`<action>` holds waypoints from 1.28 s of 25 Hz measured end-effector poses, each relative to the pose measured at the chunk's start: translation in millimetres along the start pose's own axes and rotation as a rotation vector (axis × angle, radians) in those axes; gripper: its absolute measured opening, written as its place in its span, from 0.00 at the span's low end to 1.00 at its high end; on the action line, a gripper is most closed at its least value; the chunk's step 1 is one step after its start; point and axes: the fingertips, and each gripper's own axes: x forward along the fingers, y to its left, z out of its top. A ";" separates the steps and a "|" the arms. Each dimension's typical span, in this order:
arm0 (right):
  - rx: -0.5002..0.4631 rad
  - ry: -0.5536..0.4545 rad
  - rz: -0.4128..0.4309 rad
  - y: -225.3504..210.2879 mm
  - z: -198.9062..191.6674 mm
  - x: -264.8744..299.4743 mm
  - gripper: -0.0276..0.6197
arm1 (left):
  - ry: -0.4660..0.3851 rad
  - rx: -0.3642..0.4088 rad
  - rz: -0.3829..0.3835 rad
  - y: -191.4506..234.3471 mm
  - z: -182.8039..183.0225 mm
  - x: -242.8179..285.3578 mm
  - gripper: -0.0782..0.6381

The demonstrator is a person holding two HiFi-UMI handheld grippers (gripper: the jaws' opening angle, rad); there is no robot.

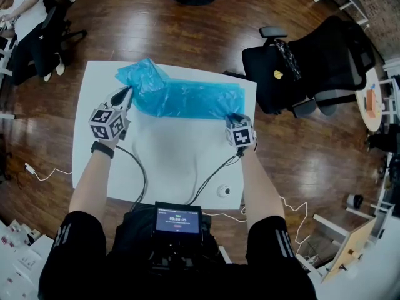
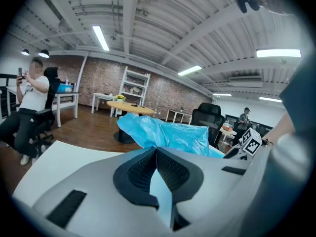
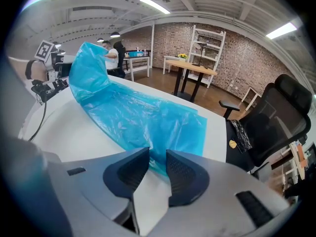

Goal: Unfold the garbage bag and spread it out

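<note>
Black chest-mounted screen (image 1: pixel 178 220) sits lowest; beyond it, on the white square table (image 1: pixel 162 161), the translucent blue plastic garbage bag (image 1: pixel 187 97) lies half-spread; left gripper (image 1: pixel 128 94), jaws closed, pinches its lifted left end; right gripper (image 1: pixel 232 119), jaws parted, straddles its near right corner.

Worktop: white, rectangular (image 1: pixel 169 161), set on the floor.
Floor: dark, glossy wood planks (image 1: pixel 144 17).
Office chair: black, with headrest and armrests (image 1: pixel 306 61), just beside the worktop's far right corner; small yellow item (image 1: pixel 277 74) lying on it.
Small round object: white (image 1: pixel 223 191), on the worktop near its near edge.
Seated person: white top, dark trousers (image 1: pixel 25 11), well apart at the far left.
White cable: loose on the floor (image 1: pixel 44 175), left of the worktop.
Round table: light wood (image 2: pixel 129 107), with yellow flowers on top.
Shelf unit: white, open (image 2: pixel 134 90), against a brick wall (image 2: pixel 98 80).
Ceiling: strip lights (image 2: pixel 100 37), lit.
</note>
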 end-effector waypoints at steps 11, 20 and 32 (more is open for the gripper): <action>-0.011 0.006 -0.017 1.9 1.0 -1.9 0.27 | 0.082 0.004 0.154 52.0 -36.3 -22.5 0.11; -0.015 0.021 -0.025 0.4 -0.7 -2.3 0.27 | 0.153 0.093 0.219 66.9 -58.5 -37.6 0.19; -0.016 0.007 -0.030 -0.9 0.5 -1.7 0.27 | 0.268 0.090 0.277 78.3 -99.6 -52.7 0.28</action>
